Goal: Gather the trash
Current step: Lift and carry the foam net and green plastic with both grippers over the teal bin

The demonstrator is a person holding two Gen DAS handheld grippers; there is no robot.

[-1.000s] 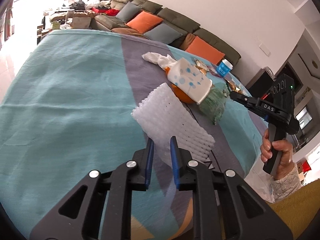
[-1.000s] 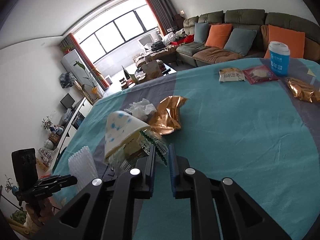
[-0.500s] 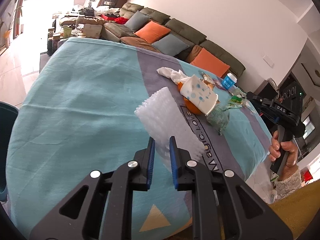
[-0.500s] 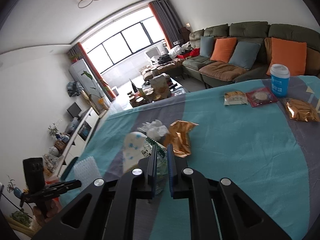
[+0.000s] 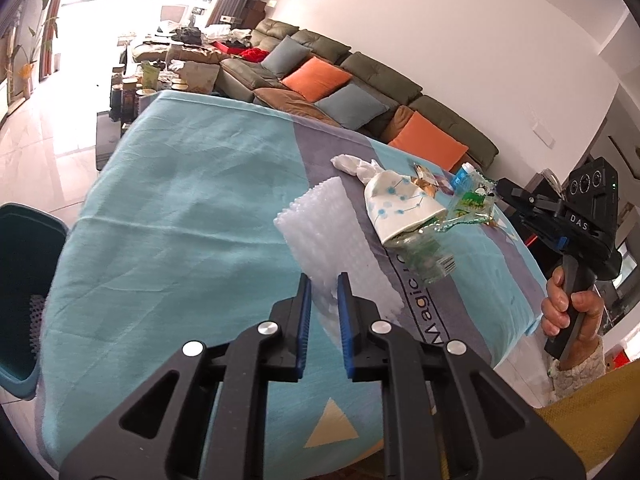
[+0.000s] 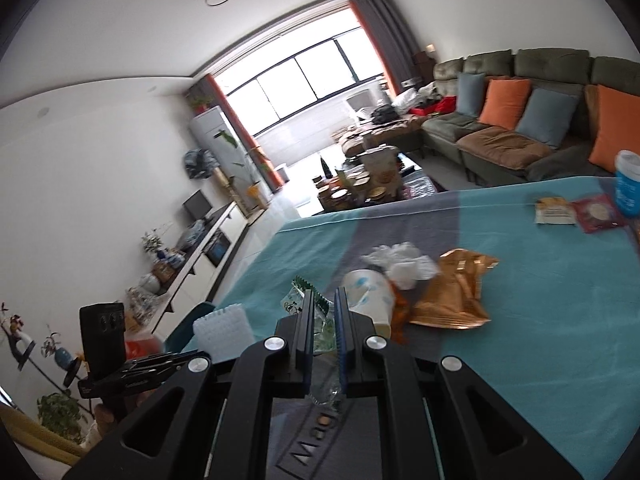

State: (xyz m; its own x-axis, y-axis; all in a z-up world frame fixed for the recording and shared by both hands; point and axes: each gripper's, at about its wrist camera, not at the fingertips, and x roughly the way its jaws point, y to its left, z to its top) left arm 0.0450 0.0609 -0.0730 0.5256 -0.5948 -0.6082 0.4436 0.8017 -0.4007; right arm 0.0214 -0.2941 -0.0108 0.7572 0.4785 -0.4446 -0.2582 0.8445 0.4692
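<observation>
Your left gripper (image 5: 323,292) is pinching the near end of the white foam net (image 5: 320,236). The net is soft and bumpy, and its long side runs away from the claw, up and a bit to the left, out over the table (image 5: 160,208) with its blue cloth. The jaws are nearly together with the net squeezed between the blue pads.

Your right gripper (image 6: 322,312) is closed tight on a clear plastic wrapper (image 6: 320,332) with green print. In the left view you can see that wrapper hanging from the claw tips, lifted just off the cloth, with the crushed paper cup (image 5: 400,208) touching it on the left side.

So you have 2 pieces of trash, 1 in each claw. The thing to watch now is the bin (image 5: 24,280). It is the dark teal tub at the far left edge of the left view, down below the table edge. It looks like some white net is already inside it. The bin lies to the left of your left claw, so your left hand is much nearer to it than your right hand (image 5: 572,308).

I think the left claw should swing left first. Because the net is long and floppy, carry it high so its far end does not drag on the cloth.

Other trash is on the table too: a white tissue (image 6: 400,260), a gold wrapper (image 6: 452,292) and a blue cup (image 6: 628,188) far off.
</observation>
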